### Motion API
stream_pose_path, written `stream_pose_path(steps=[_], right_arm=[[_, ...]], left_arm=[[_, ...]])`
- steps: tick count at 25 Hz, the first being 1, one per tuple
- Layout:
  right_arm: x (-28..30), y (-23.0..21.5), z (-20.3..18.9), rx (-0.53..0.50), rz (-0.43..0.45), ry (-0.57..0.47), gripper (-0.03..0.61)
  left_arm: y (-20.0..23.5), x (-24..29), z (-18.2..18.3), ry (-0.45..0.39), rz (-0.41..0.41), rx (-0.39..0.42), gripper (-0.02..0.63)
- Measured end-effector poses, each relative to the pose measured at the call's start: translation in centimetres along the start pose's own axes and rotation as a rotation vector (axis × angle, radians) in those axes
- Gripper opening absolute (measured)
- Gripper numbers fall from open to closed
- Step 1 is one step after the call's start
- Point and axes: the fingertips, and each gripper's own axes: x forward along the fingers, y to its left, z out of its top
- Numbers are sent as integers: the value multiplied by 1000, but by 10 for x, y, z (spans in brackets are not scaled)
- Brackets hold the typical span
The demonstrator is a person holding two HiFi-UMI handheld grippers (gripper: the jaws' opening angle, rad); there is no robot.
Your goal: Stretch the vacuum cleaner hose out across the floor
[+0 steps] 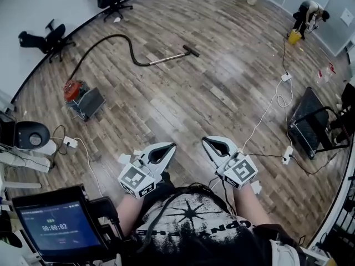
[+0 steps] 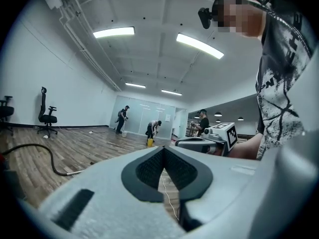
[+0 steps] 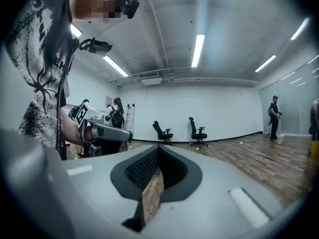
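Left gripper (image 1: 165, 149), right gripper (image 1: 214, 146): jaws closed, empty, at the person's chest. Vacuum cleaner hose (image 1: 113, 36): curved on floor (image 1: 183, 104), well apart, untouched; stretching apparently all left to do

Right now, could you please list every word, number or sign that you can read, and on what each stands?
"00:00:02": on the blue screen at the head view's lower left.
Smaller lines on that screen: too small to read.
The shirt print: upside down, partly hidden, not readable.
Cubes on the left gripper and right gripper: square patterns only, no words.
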Motion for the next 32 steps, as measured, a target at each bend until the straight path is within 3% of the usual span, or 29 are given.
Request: stream_pose_path(steps=[7, 12, 17, 25, 32], right_arm=[[46, -49, 3, -6, -81, 41, 6], [98, -87, 22, -42, -135, 61, 6], [156, -113, 36, -31, -155, 60, 6], [224, -133, 39, -55, -135, 80, 6], [232, -167, 32, -31, -170, 56, 6]], left_arm=[[64, 34, 4, 16, -90, -29, 0], [131, 56, 47, -34, -175, -42, 0], [194, 65, 72, -45, -201, -34, 0], [251, 65, 57, -15, -203, -60, 0], [274, 87, 53, 23, -218, -59, 0]])
